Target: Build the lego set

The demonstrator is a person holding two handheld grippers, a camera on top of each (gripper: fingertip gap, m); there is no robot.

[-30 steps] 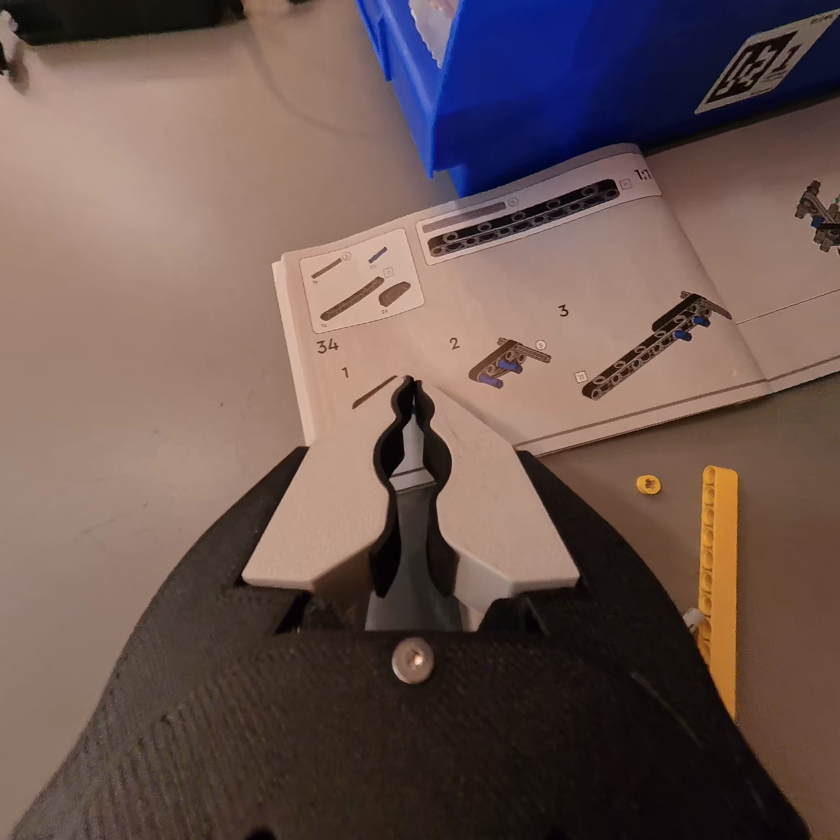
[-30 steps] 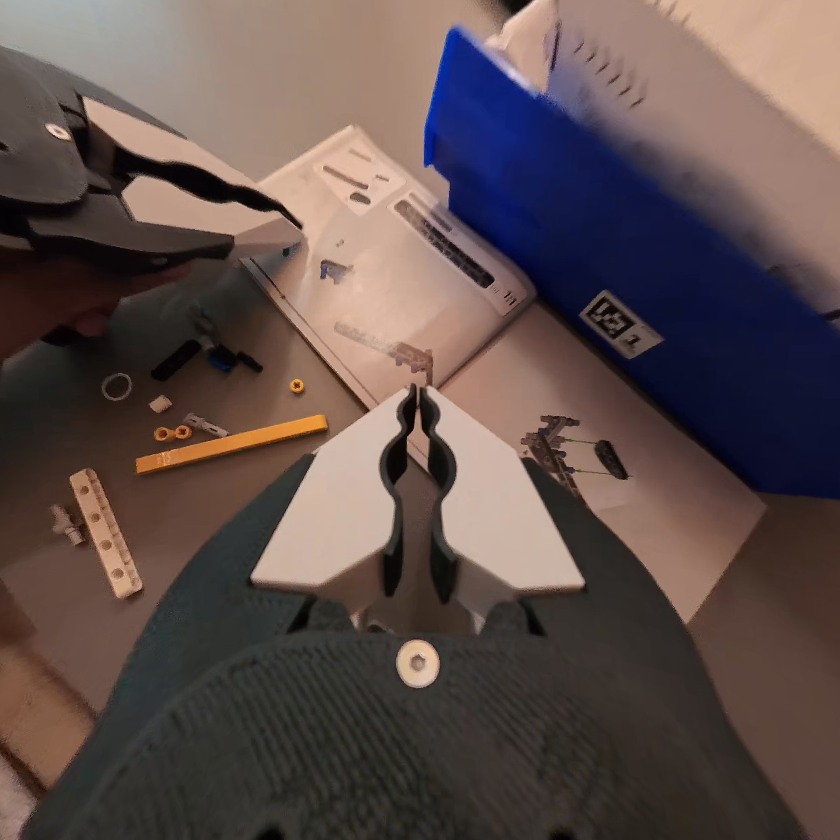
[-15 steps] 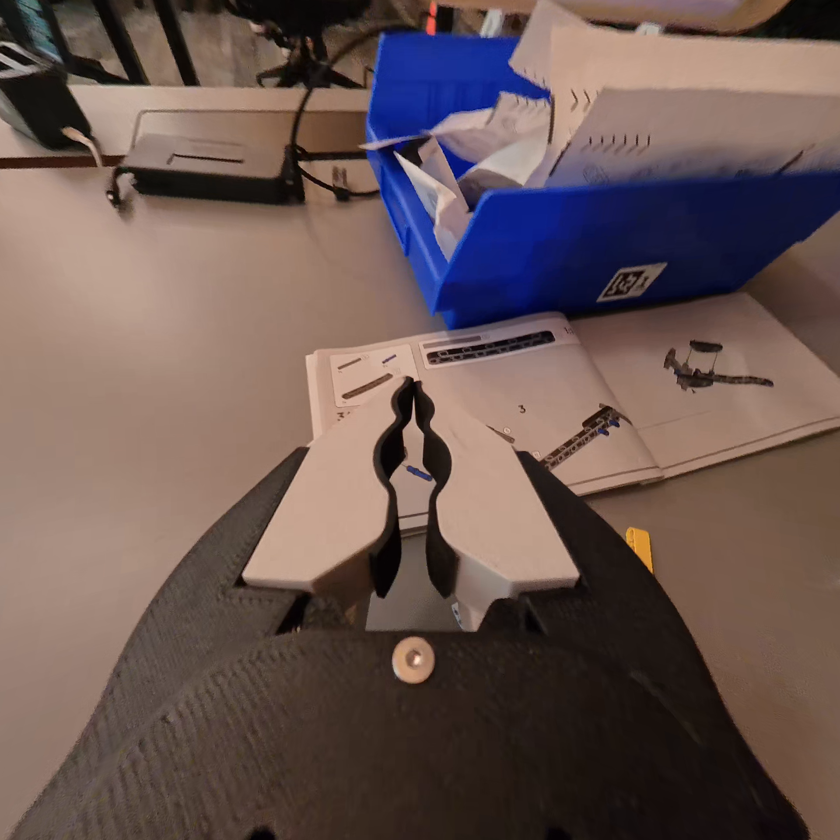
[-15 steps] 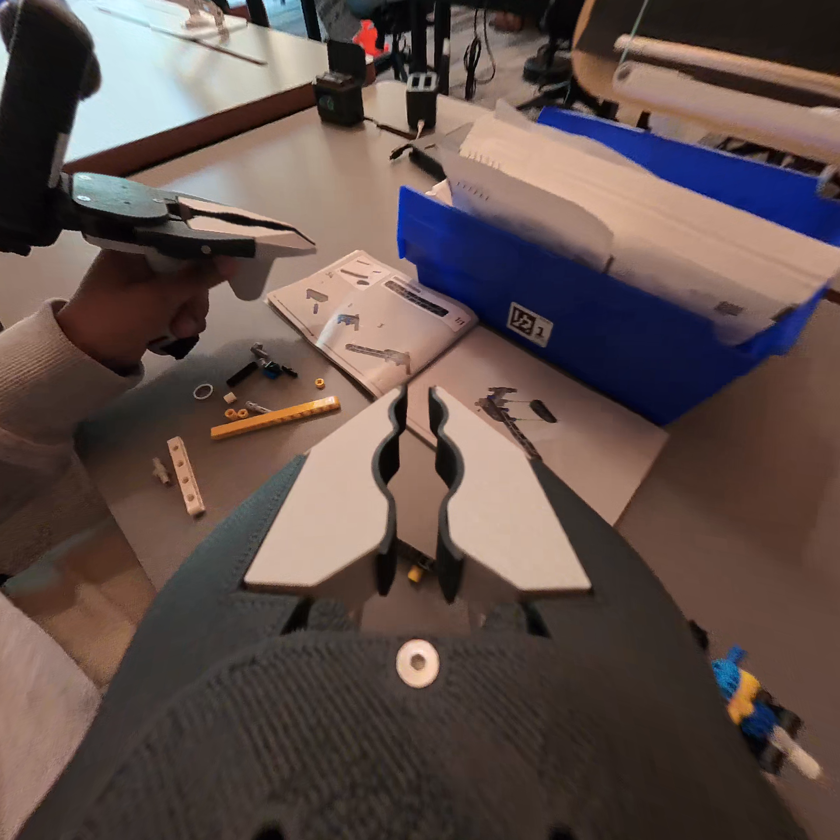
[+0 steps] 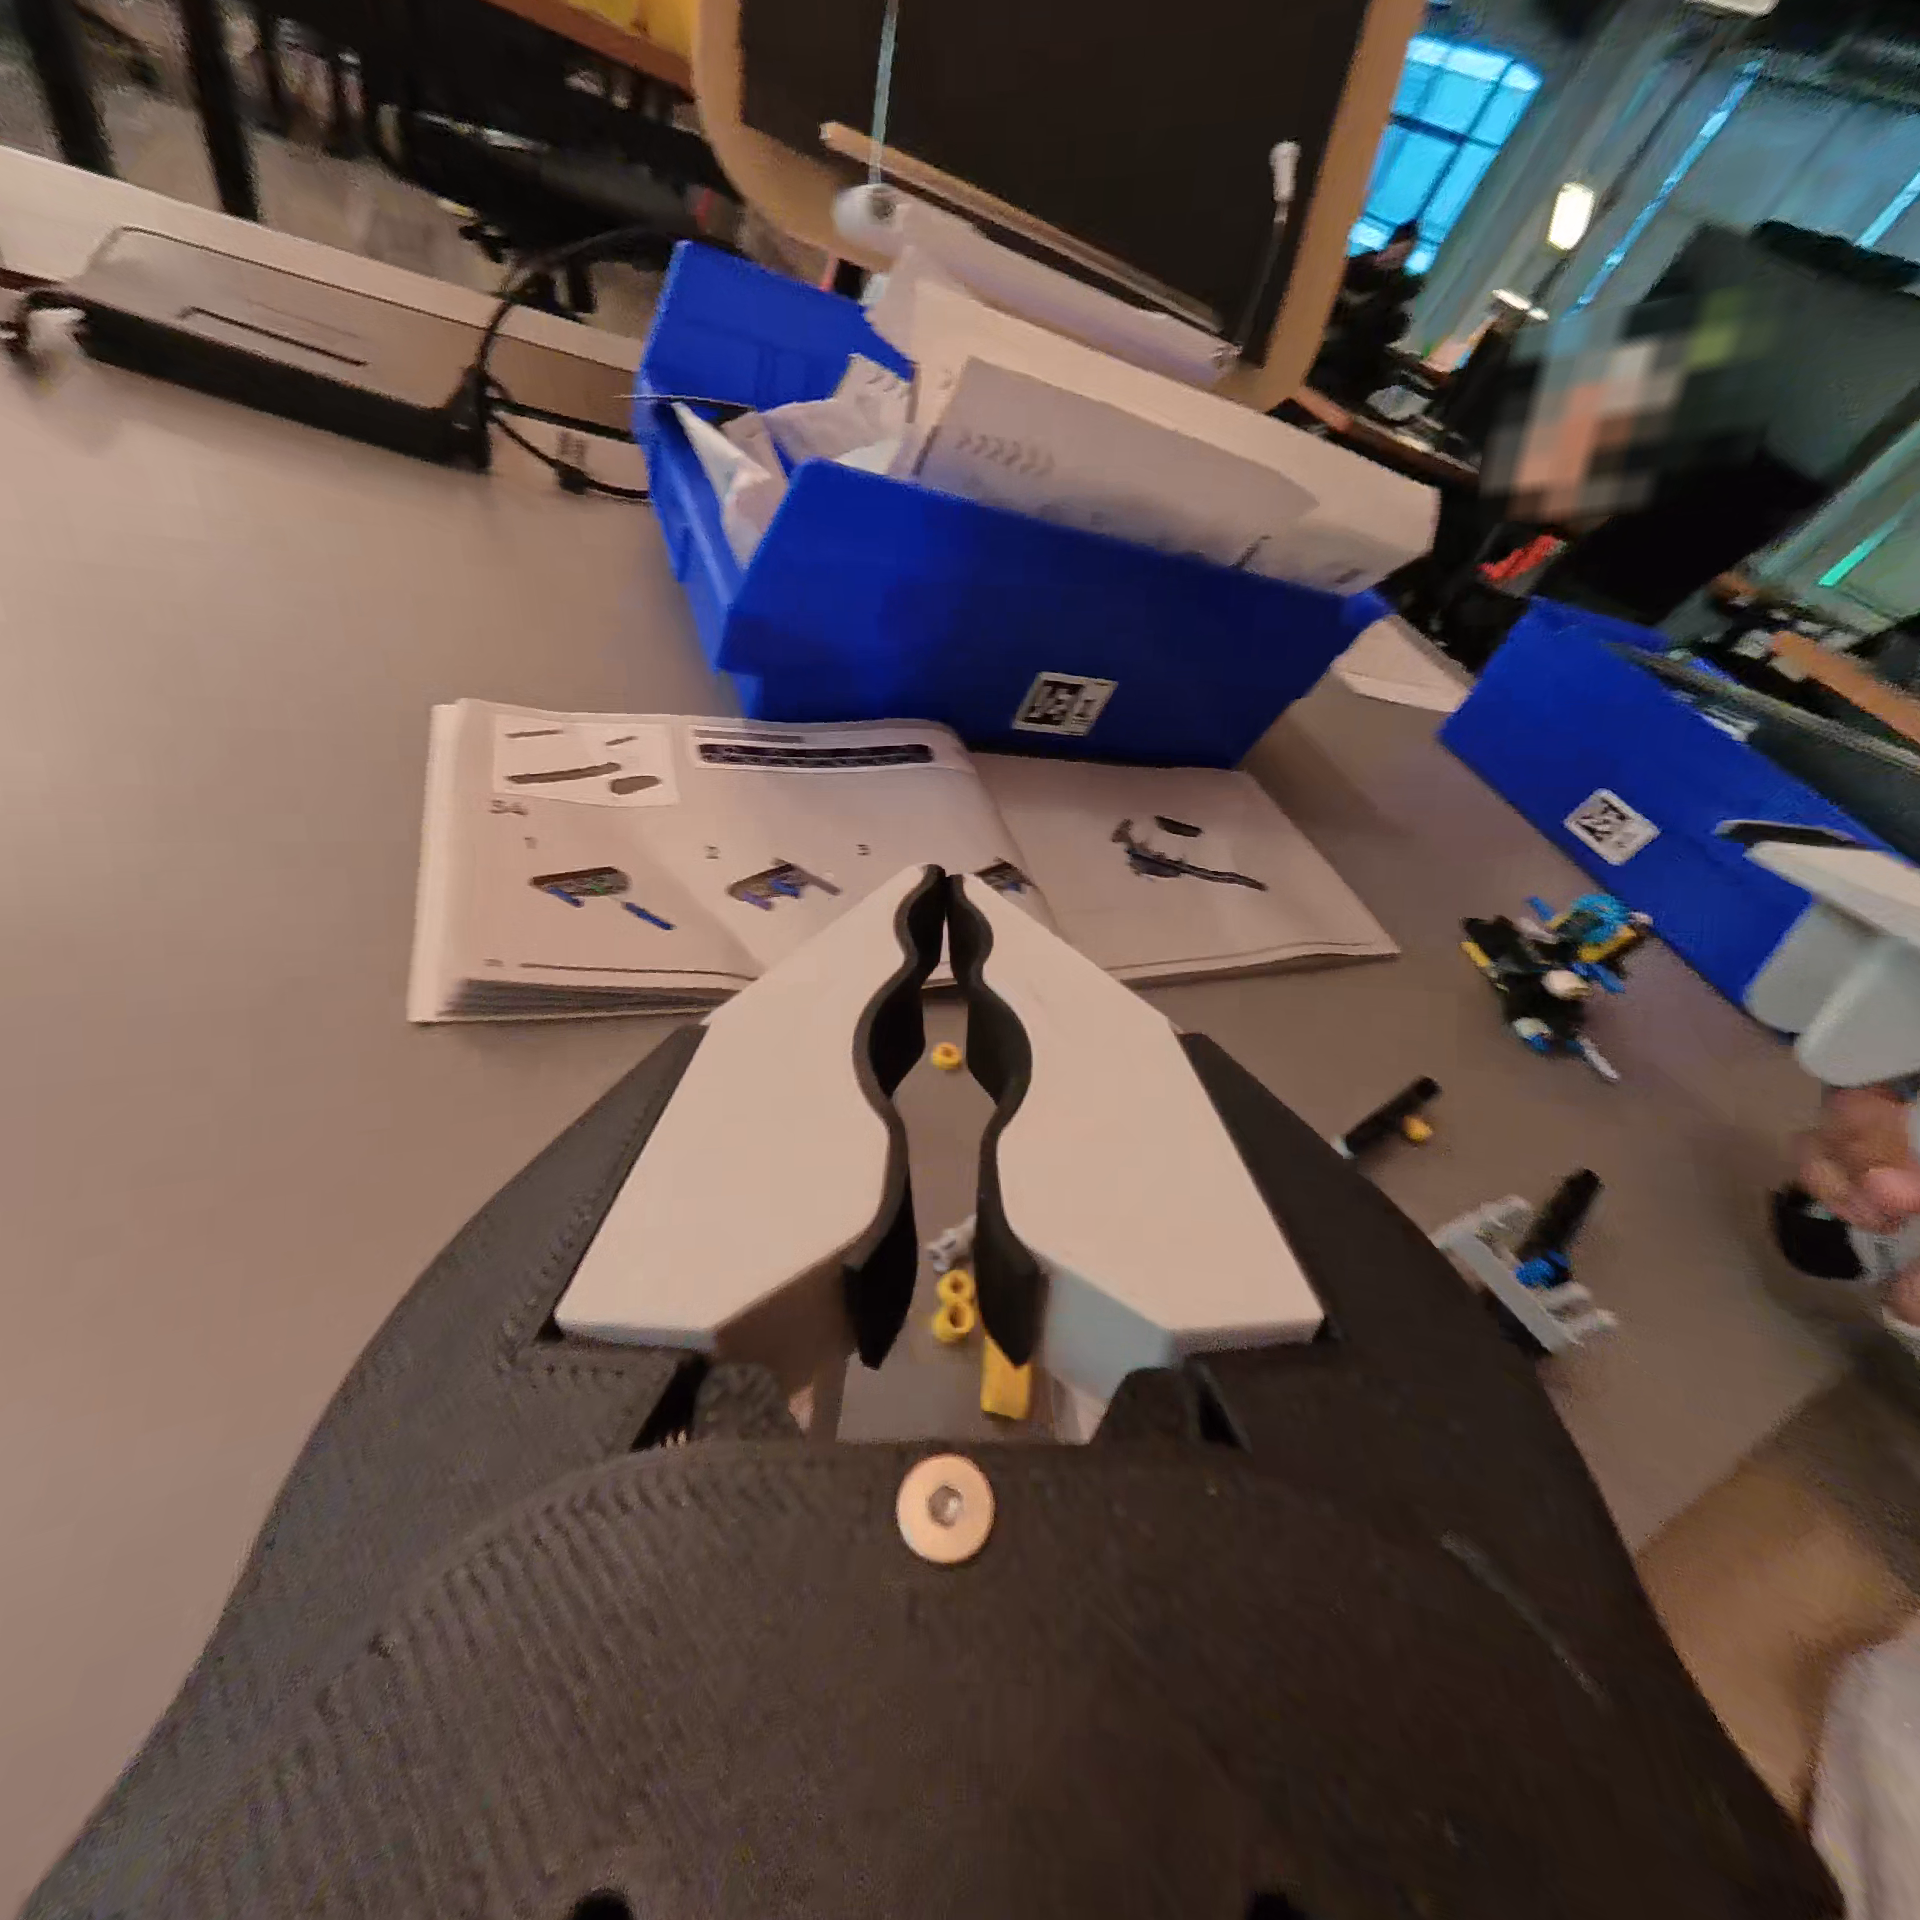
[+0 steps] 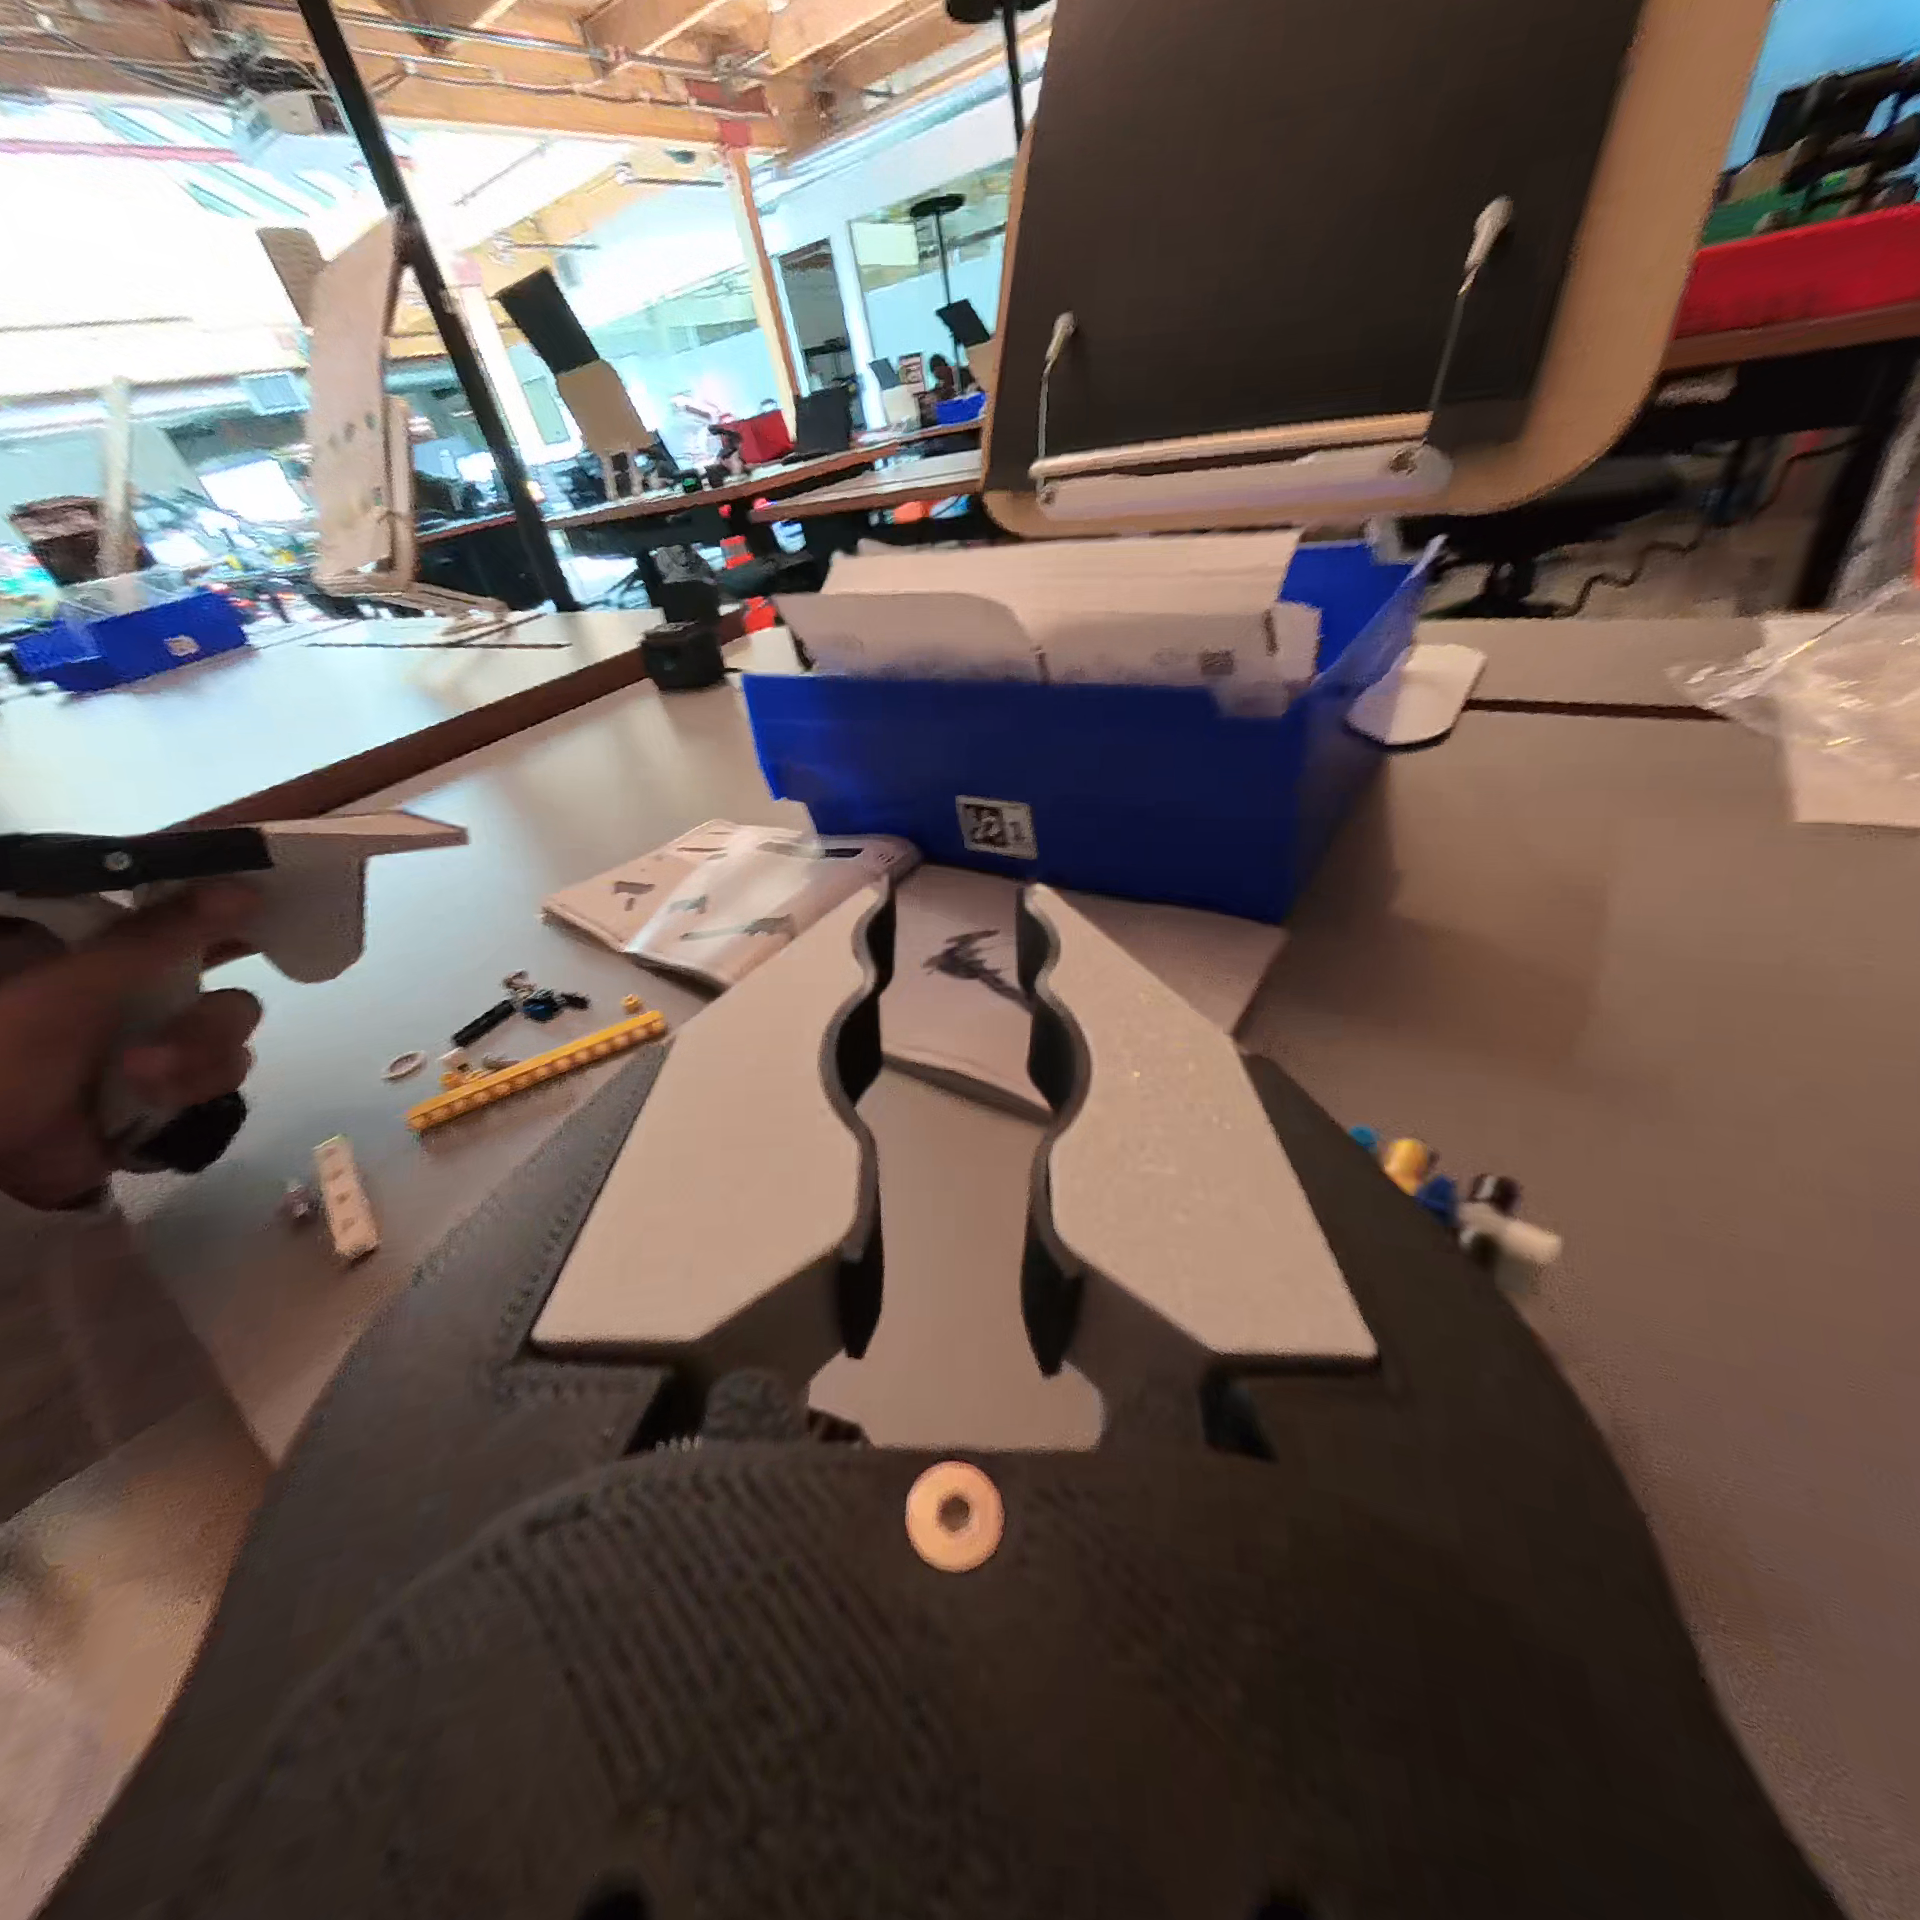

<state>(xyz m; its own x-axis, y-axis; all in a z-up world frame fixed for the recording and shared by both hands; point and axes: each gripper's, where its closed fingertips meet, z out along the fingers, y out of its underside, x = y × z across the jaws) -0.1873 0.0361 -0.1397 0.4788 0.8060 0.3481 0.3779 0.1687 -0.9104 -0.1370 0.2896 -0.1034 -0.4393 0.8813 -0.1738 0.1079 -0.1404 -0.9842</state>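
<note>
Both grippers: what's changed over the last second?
Both have lifted and tilted up from the open manual. The right gripper has opened; the left gripper stays shut and empty. Manual, blue bin and yellow beam haven't moved.

Paper-stuffed blue bin (image 5: 997,634), second blue bin (image 5: 1621,790), black power adapter (image 5: 281,364) on grey table (image 5: 208,675).
</note>
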